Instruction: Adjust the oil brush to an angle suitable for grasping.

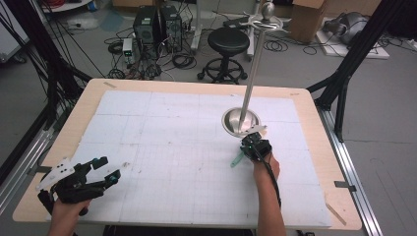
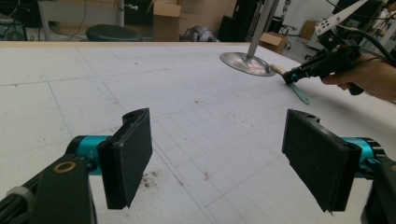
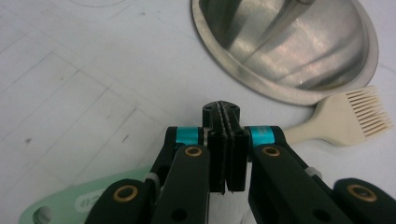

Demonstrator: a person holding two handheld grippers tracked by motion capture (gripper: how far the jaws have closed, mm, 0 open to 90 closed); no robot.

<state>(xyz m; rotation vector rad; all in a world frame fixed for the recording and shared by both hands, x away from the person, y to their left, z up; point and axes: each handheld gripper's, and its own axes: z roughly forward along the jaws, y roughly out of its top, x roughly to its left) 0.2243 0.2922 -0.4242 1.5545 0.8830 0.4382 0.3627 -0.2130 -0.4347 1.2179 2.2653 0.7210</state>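
Showing writing too blurry to read on the brush's green handle (image 3: 74, 205). Pinching the brush (image 3: 345, 119) in the right gripper (image 3: 226, 140), mid-frame. Holding the left gripper (image 1: 105, 169) spread wide, lower left.

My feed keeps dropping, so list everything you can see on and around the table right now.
brush: one, cream head with mint-green handle, flat beside the stand's base, under the right hand-held gripper.
metal stand: one, silver, round base and tall pole, table's right half.
white sheet: one, gridded, covers the table.
stool: one, black, behind the table.
left hand-held gripper: black and teal, open, near-left corner.
right hand-held gripper: shut, above the brush.
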